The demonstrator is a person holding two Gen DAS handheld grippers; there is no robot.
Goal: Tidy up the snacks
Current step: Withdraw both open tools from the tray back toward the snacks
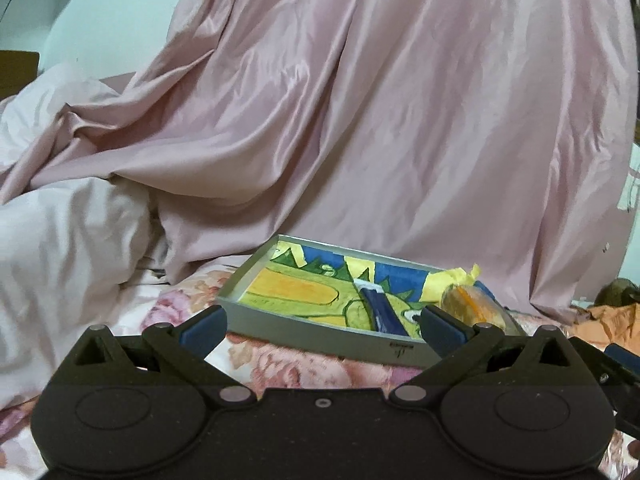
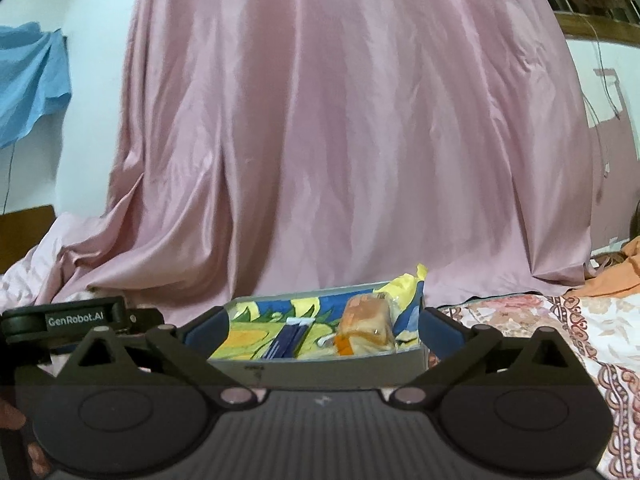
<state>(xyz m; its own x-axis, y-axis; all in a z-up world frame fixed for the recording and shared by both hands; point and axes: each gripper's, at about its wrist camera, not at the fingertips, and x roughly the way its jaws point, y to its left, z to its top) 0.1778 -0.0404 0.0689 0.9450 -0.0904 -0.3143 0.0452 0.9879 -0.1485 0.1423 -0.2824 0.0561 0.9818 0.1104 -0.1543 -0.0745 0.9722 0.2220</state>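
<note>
A wrapped snack (image 2: 366, 326), an orange-brown bar in clear crinkled plastic, lies in the right end of a shallow grey tray (image 2: 320, 374), leaning toward the right wall with a yellow wrapper (image 2: 404, 284) bunched behind it and rising over the far rim. In the left wrist view the same snack (image 1: 474, 306) sits in the tray's far right corner, just past the near rim (image 1: 320, 338). The tray floor is painted in green, yellow and blue, and a dark blue packet (image 2: 290, 340) lies near the middle, just left of the snack; the left half of the floor is bare. The tray rests on a floral bedspread (image 2: 520, 320), with open bedding to its right and a strip showing in front. Close behind its far edge hangs a pink satin curtain (image 2: 340, 140), leaving little room there; rumpled pale bedding (image 1: 60, 248) crowds the left. The right gripper (image 2: 322, 330) faces the near wall with its jaws spread wide, holding nothing, roughly spanning the tray's width. The left gripper (image 1: 322, 326) likewise has its jaws wide apart and empty, set just before the near rim.
</note>
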